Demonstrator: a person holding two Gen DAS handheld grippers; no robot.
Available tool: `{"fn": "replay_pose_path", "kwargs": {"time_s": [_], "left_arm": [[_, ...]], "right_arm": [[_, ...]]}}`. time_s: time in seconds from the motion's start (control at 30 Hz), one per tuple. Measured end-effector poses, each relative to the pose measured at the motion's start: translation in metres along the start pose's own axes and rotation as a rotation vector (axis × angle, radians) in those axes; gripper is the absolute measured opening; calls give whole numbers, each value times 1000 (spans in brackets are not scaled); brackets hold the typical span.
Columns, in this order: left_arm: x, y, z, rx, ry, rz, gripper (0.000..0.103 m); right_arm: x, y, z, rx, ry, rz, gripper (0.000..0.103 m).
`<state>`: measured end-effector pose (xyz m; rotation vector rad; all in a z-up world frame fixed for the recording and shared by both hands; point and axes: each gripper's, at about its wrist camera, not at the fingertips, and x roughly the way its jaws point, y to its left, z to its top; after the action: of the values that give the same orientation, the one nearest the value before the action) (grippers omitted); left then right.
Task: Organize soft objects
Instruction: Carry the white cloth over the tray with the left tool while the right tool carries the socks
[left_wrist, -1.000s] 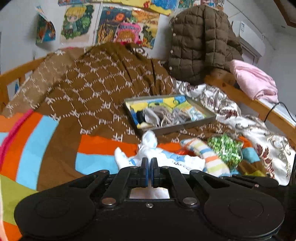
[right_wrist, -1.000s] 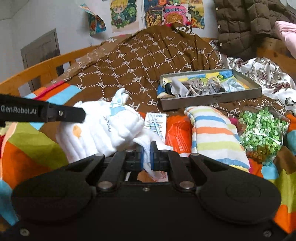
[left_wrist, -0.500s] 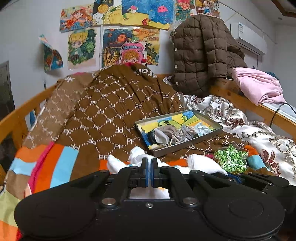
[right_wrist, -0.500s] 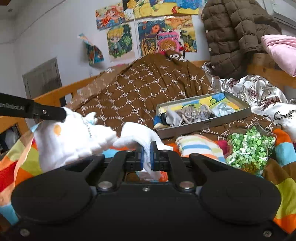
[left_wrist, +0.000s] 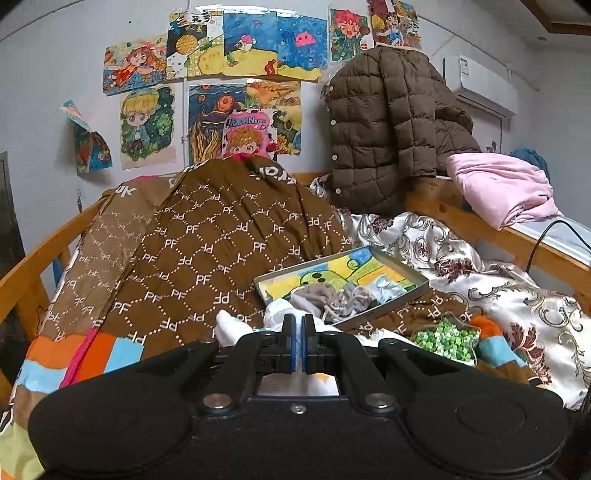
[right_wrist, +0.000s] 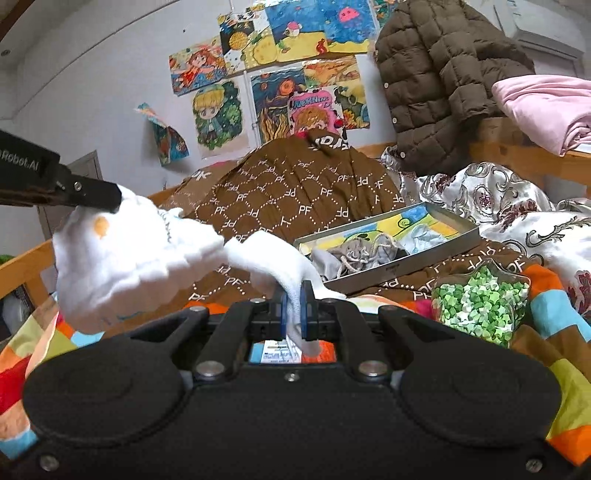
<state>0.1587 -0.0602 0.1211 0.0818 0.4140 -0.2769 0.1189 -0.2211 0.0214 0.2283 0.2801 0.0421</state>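
A cluttered bed under a wall of drawings fills both views; at the left the left gripper (right_wrist: 110, 197) is pinched shut on one end of a white cloth (right_wrist: 140, 258); its long axis runs rightward to the right gripper (right_wrist: 294, 308), clamped on the other end; the open box (right_wrist: 406, 258) lies ahead-right, seemingly nearer the right hand.

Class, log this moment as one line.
left tongs: shut on white cloth | right tongs: shut on white cloth | cloth: off bed
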Motion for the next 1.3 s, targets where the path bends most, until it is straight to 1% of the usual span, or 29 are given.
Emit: {"fn": "replay_pose_path", "kwargs": {"time_s": [0.2,0.37,0.53,0.7,0.77,0.83,0.97,1.07,1.13,1.23,1.3], "left_arm": [[21,-7,15,23,-7,-9,1],[53,-9,29,17,-4,-14,1],[93,-15,43,23,-5,-14,1],[142,-21,55,-2,-4,-17,1],[164,-26,59,8,2,-7,1],[187,-30,61,11,5,7,1],[238,-35,63,-13,23,19,1],[270,-38,62,-10,22,36,2],[289,-38,61,-12,11,38,2],[317,-38,61,-46,4,47,2],[337,-38,60,-68,16,59,2]], "right_arm": [[1,-12,8,34,-50,-18,2],[9,-27,19,68,-108,-40,2],[34,-43,27,83,-109,-54,2],[78,-63,46,128,-109,-56,2],[96,-72,53,132,-105,-63,2],[114,-83,59,149,-83,-61,2],[149,-110,72,230,-44,-57,2],[170,-122,70,298,-27,-42,2],[187,-129,68,318,-19,-44,2],[211,-144,64,356,-1,-48,2],[223,-156,63,402,8,-43,2]]}}
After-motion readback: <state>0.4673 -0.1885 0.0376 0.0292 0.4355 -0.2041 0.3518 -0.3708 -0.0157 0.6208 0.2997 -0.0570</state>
